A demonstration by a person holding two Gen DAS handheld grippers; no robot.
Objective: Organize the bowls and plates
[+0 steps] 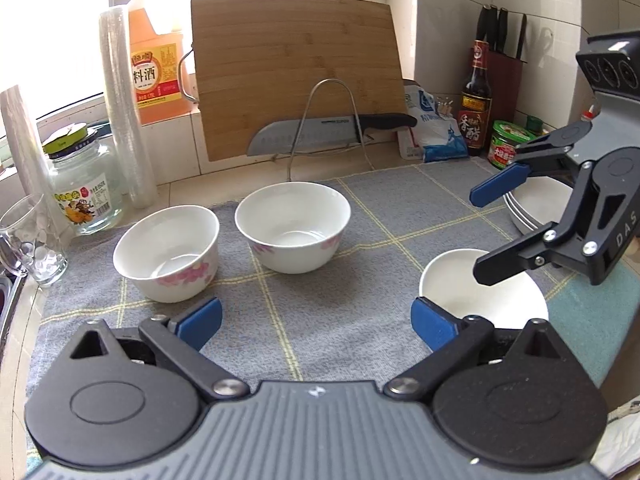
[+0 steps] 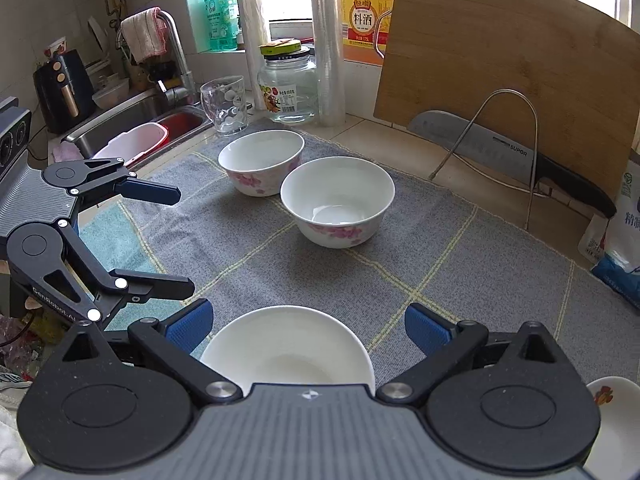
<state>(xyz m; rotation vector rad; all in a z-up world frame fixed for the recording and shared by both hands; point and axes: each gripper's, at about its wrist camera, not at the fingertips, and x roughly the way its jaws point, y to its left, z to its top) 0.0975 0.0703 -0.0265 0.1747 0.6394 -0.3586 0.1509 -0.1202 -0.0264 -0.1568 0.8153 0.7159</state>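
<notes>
Two white bowls with pink flowers stand side by side on the grey checked mat [image 1: 360, 216]: the left one [image 1: 168, 254], [image 2: 261, 162] and the middle one [image 1: 293, 226], [image 2: 338, 200]. A plain white bowl [image 1: 460, 292], [image 2: 288, 348] sits near the mat's front right. A stack of white plates [image 1: 536, 204] is at the far right. My left gripper [image 1: 316, 322] is open and empty above the mat, in front of the flowered bowls; it also shows in the right wrist view [image 2: 180, 240]. My right gripper [image 2: 308, 326] is open just over the plain bowl, jaws to either side; it also shows in the left wrist view [image 1: 484, 236].
A bamboo cutting board [image 1: 296, 72] and a knife [image 1: 320, 130] on a wire rack stand behind the mat. A glass jar [image 1: 84, 192], a drinking glass [image 1: 32, 240], plastic rolls and a cooking wine jug [image 1: 154, 60] are at left; bottles and a salt bag at right. A sink [image 2: 132, 128] lies left.
</notes>
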